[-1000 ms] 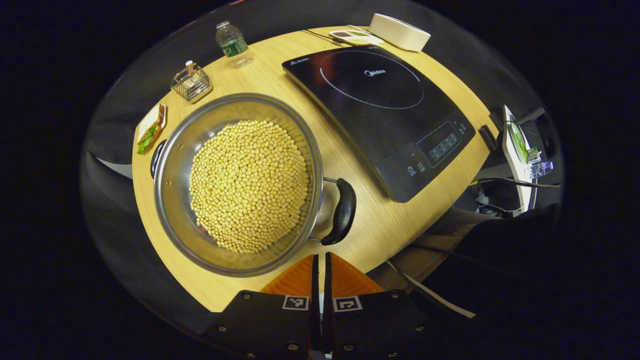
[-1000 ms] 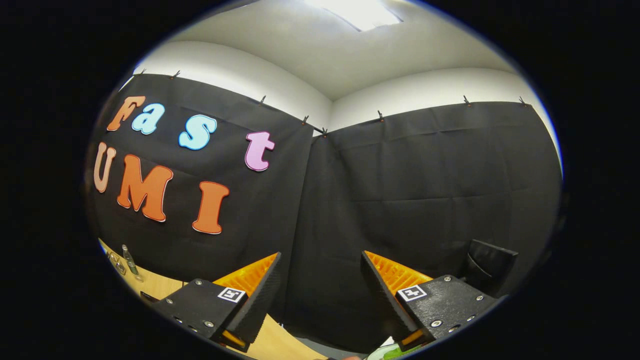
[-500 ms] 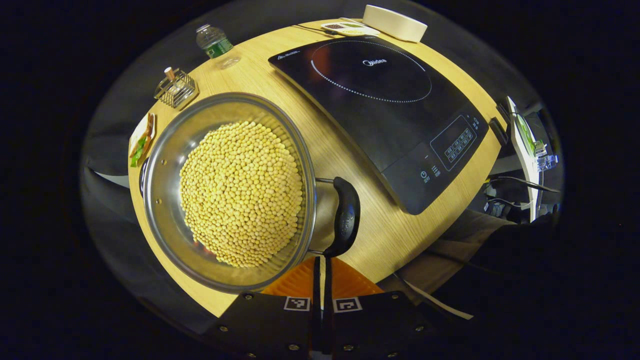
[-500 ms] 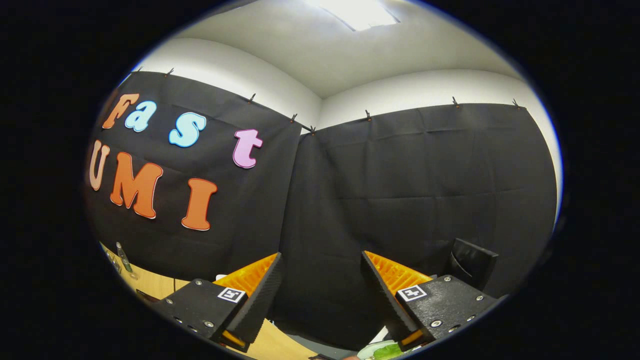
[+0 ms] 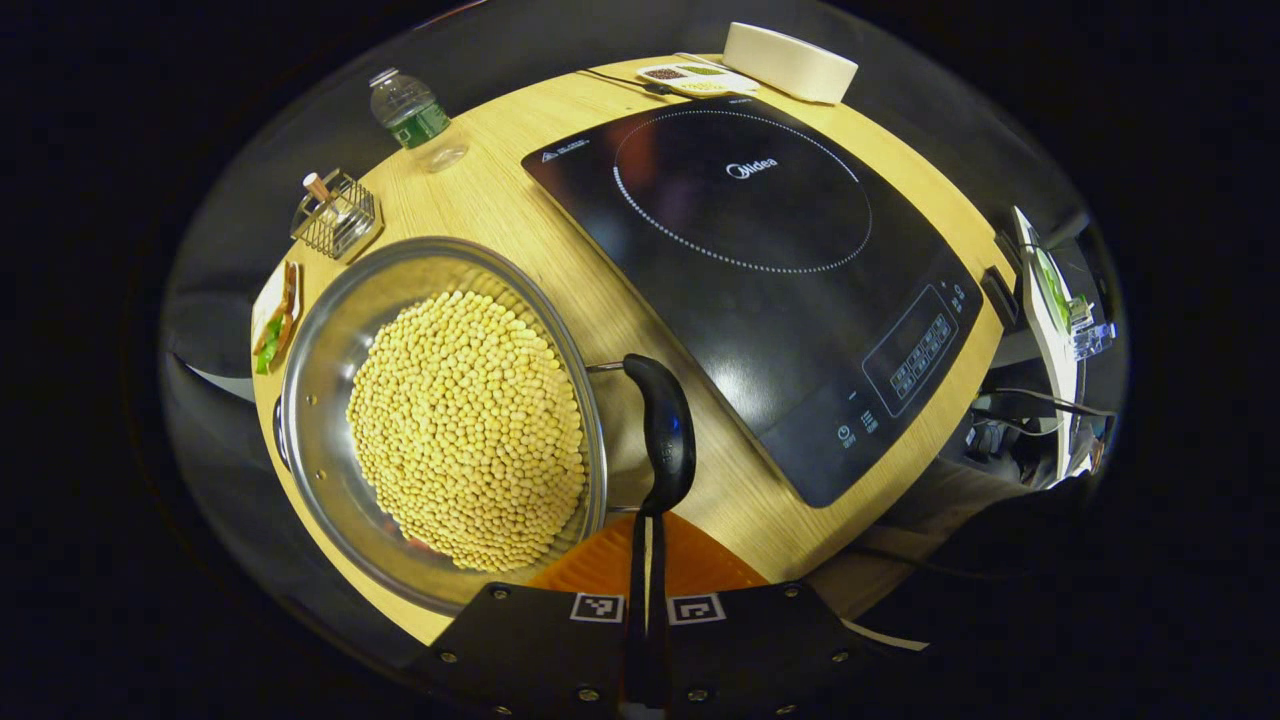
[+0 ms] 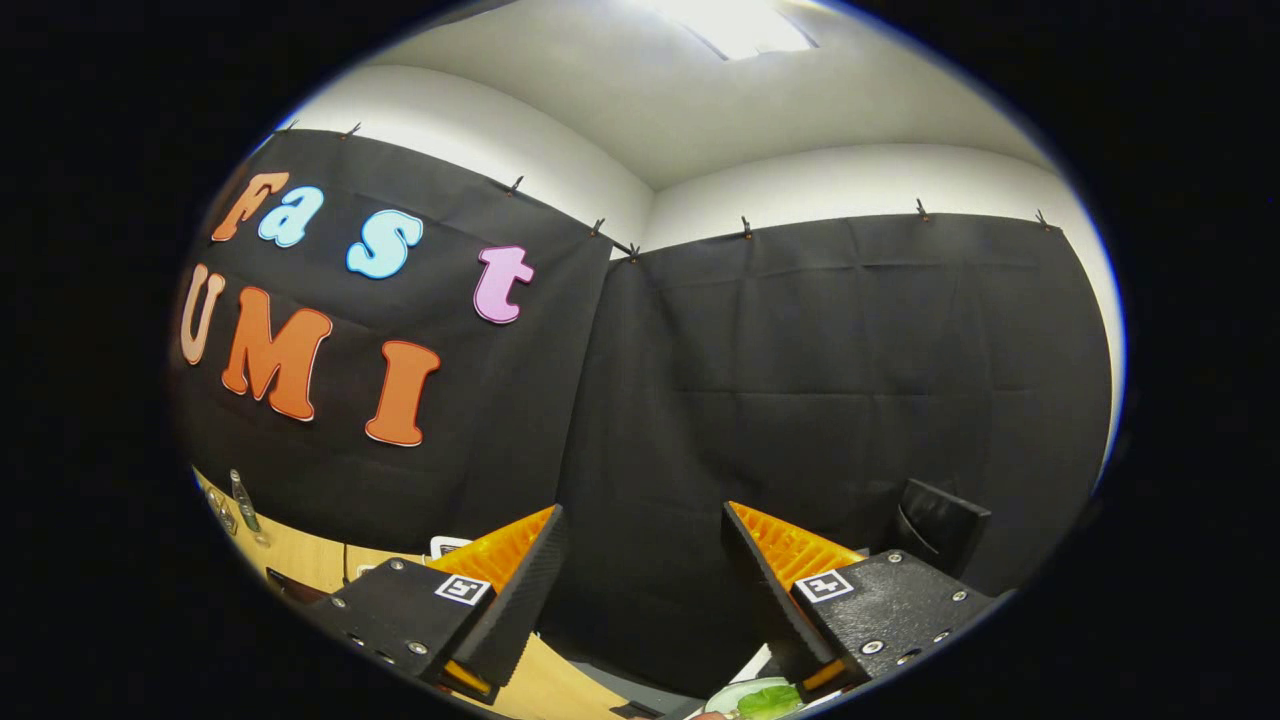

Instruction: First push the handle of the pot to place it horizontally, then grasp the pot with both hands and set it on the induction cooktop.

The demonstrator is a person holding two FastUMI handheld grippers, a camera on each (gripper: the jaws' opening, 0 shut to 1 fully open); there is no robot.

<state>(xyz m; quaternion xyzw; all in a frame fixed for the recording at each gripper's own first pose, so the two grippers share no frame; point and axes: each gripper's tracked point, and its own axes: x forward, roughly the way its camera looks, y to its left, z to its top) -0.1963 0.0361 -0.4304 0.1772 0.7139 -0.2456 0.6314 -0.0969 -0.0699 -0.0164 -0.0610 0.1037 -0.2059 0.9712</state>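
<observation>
While the pot (image 5: 440, 420), full of yellow beans (image 5: 465, 425), sits near the surface's (image 5: 520, 210) front edge, its black handle (image 5: 662, 430) points toward the left gripper (image 5: 647, 540), whose jaws are closed with their tips at the handle's near end. A bare strip of wood separates handle and cooktop (image 5: 760, 270), whose glass lies free. Bottle (image 5: 410, 105) and wire rack (image 5: 335, 215) stand behind the pot, near the far edge. Aimed at the booth wall, the right gripper (image 6: 640, 570) hangs above the surface with jaws open, holding nothing.
</observation>
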